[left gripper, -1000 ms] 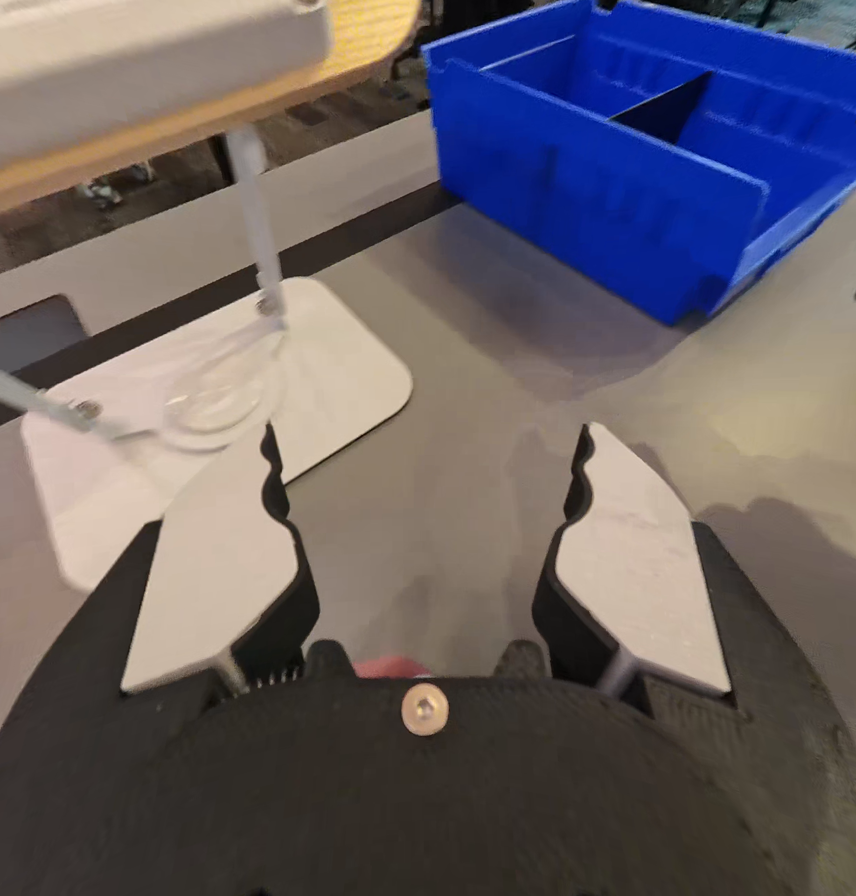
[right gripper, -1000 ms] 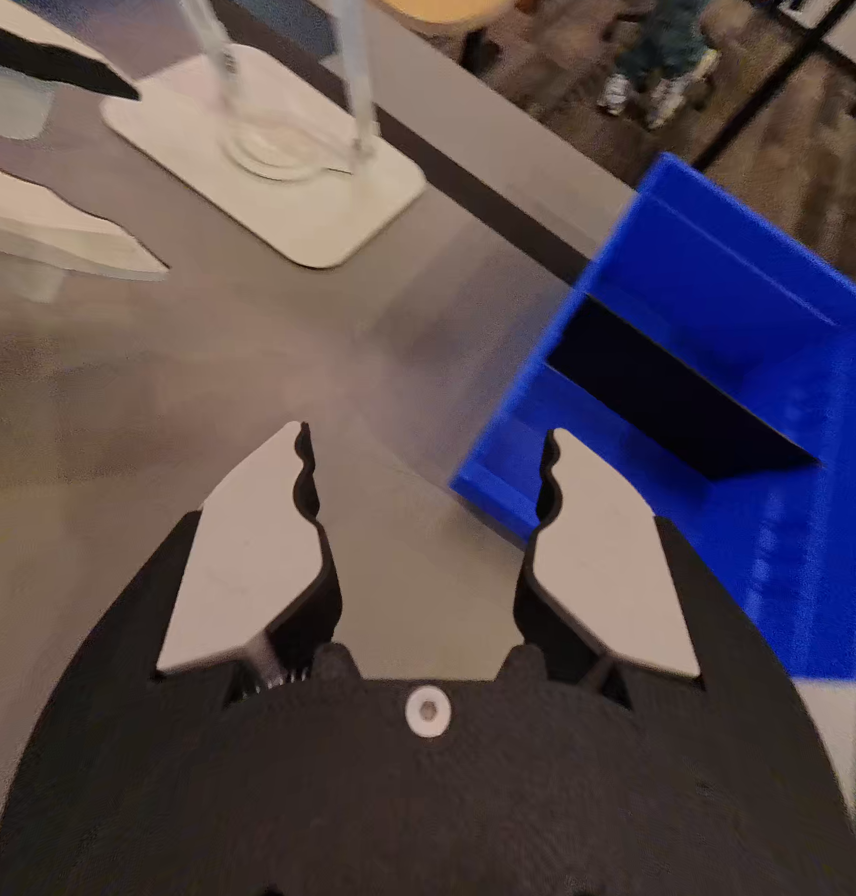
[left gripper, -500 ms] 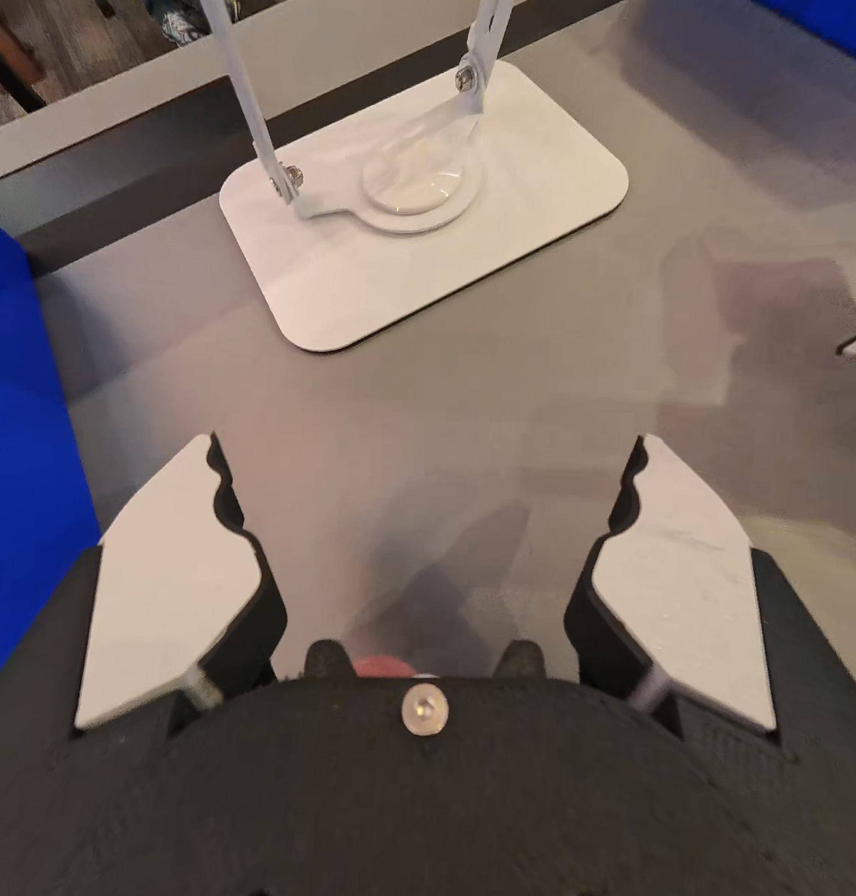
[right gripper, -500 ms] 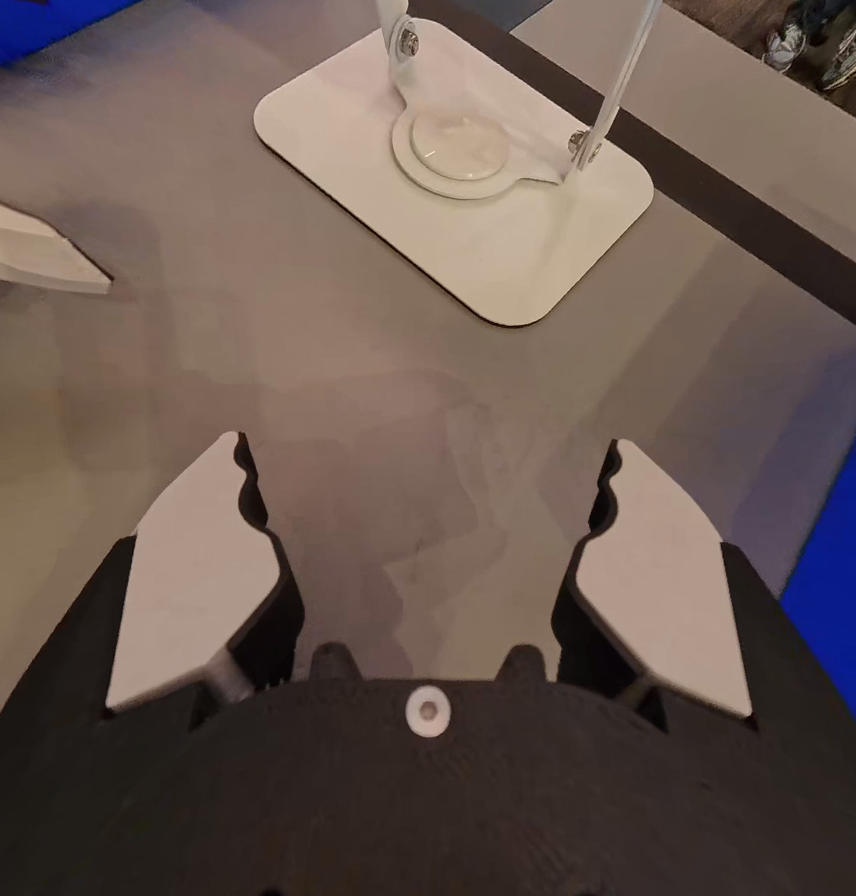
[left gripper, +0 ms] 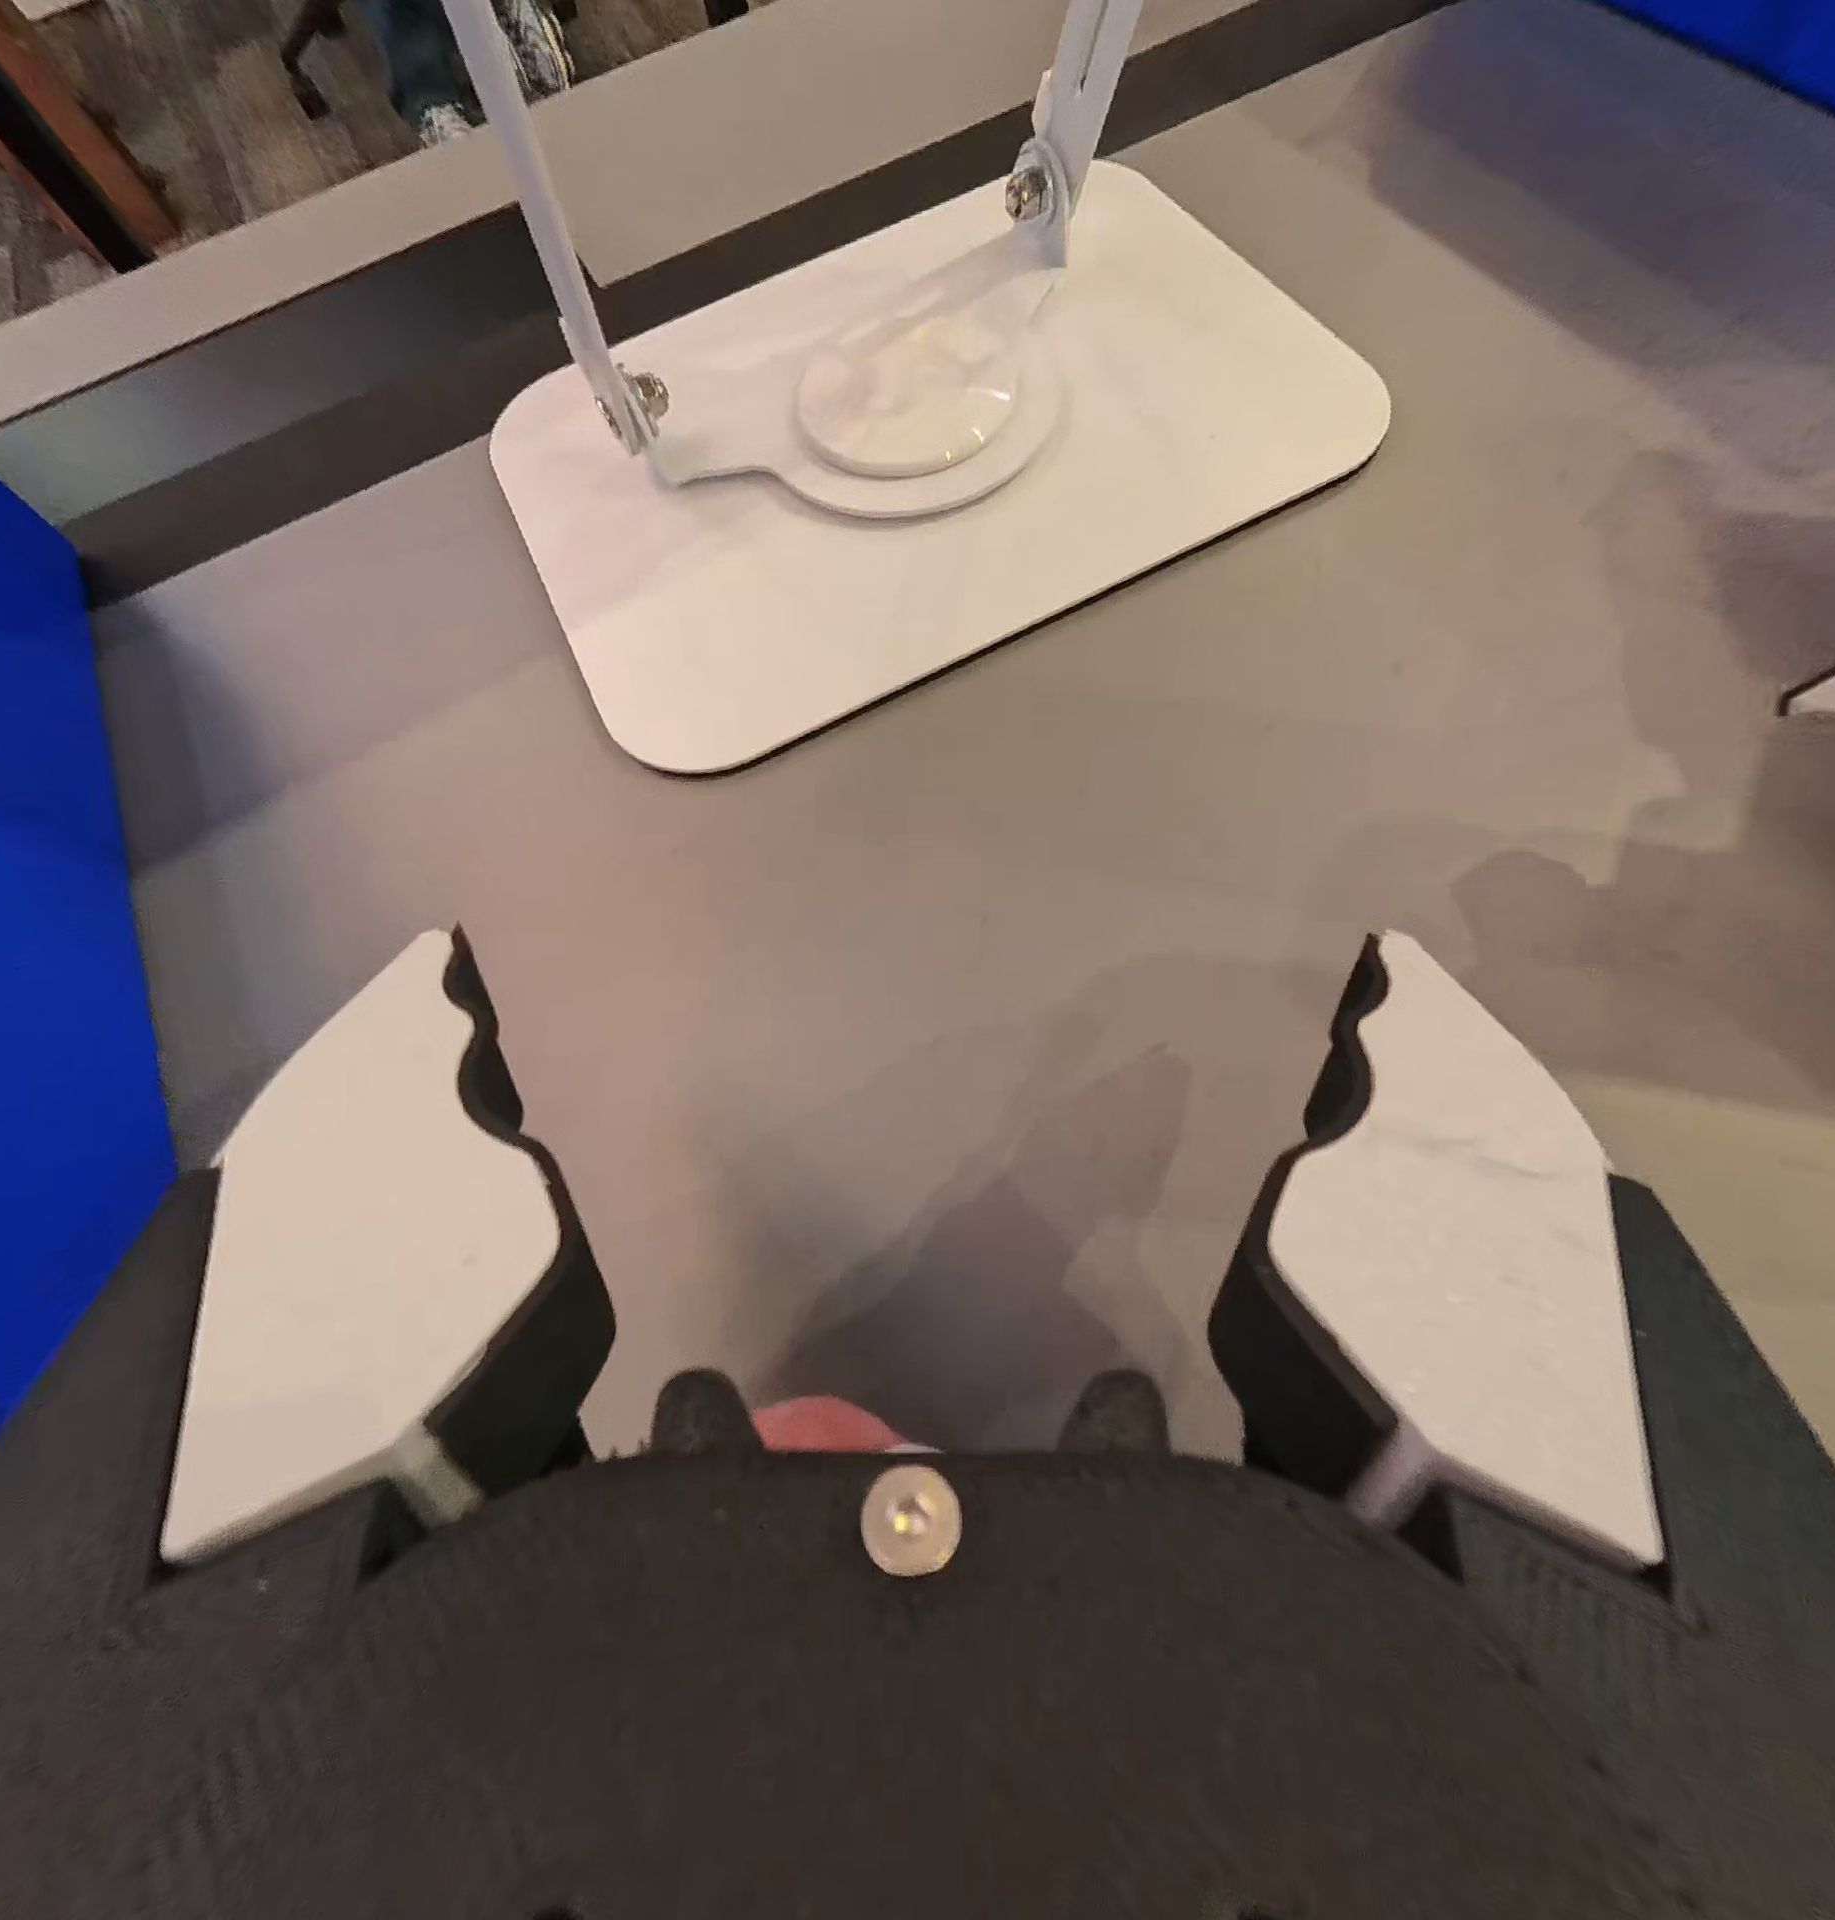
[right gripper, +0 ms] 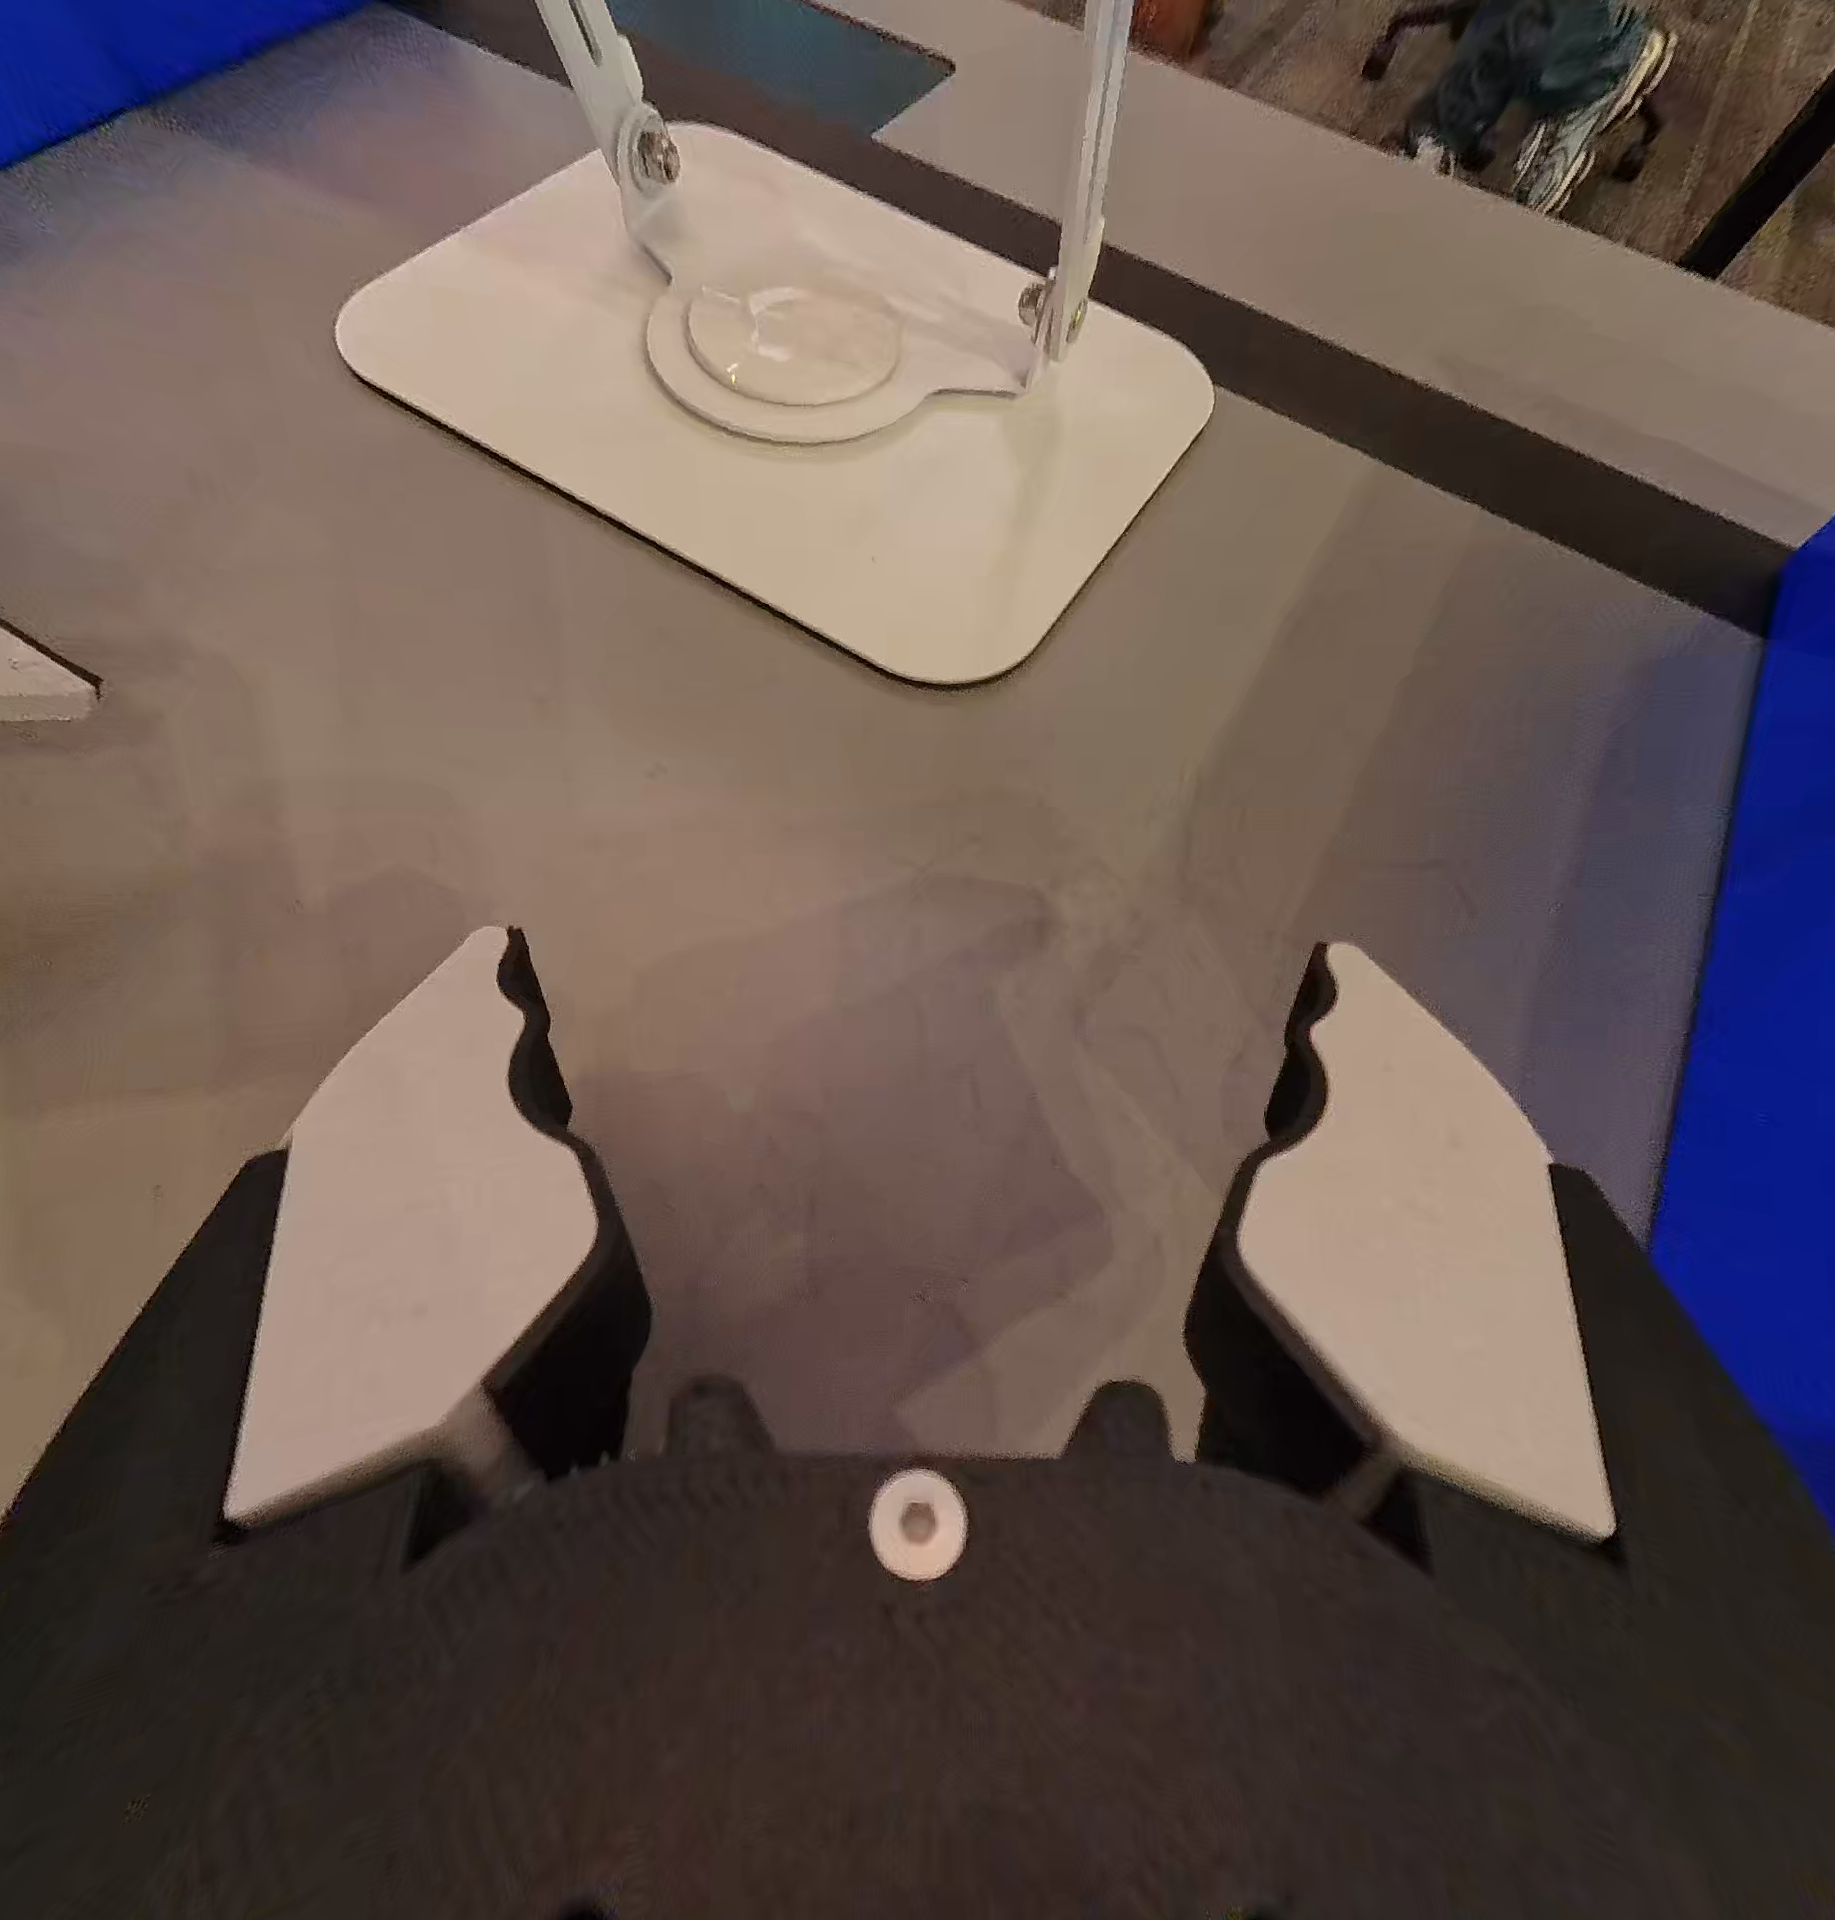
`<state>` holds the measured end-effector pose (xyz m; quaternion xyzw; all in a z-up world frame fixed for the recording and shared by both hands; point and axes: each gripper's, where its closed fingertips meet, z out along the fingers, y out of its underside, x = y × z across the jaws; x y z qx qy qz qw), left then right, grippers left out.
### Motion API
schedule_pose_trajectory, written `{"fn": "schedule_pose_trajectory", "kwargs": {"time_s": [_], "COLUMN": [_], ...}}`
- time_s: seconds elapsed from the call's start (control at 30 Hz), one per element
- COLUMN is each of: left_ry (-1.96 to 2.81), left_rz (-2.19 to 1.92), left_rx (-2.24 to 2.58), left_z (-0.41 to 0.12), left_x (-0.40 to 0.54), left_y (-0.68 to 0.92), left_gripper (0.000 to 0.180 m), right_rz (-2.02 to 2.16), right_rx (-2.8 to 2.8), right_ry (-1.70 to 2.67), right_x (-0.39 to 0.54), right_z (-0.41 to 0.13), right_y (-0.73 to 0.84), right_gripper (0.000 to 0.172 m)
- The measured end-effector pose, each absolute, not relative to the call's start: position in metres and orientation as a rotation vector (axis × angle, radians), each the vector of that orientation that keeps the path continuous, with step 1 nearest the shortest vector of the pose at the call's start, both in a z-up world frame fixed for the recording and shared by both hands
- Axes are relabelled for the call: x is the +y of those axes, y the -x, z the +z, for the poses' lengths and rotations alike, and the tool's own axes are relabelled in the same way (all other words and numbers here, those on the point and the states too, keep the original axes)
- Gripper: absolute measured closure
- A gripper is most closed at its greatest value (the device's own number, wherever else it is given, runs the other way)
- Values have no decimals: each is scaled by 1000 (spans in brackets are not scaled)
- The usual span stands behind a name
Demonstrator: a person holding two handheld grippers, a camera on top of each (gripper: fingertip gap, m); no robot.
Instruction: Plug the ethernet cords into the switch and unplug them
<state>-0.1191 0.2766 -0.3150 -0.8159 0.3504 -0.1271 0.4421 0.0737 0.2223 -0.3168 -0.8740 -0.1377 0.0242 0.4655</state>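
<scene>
Both grippers hover side by side over the bare grey matte tabletop, facing the flat white rounded-rectangle stand base with its two slanted white struts. The left gripper and right gripper are spread wide and hold nothing — likely readied for a pickup. Neither ethernet cords nor switch appear in either view — blue plastic bins flank the workspace.

Both wrist views look steeply down at the grey desk from close above, sharing the white stand base ahead.
</scene>
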Motion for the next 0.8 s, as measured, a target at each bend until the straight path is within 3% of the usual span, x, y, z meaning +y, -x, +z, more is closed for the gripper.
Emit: {"fn": "schedule_pose_trajectory", "kwargs": {"time_s": [0.3, 0.43, 0.8], "left_ry": [2141, 2214, 2288], "left_rz": [-328, -315, -350], "left_rx": [916, 986, 1014], "left_z": [-333, -347, -356], "left_x": [265, 259, 257], "left_y": [124, 122, 120], "left_gripper": [36, 35, 43], "right_rz": [142, 163, 152], "right_rx": [-380, -428, -401], "right_ry": [2388, 2397, 2402], "right_x": [212, 213, 211], "right_z": [-354, -356, -356], "right_y": [-74, -68, -68], "right_gripper": [40, 27, 26]}}
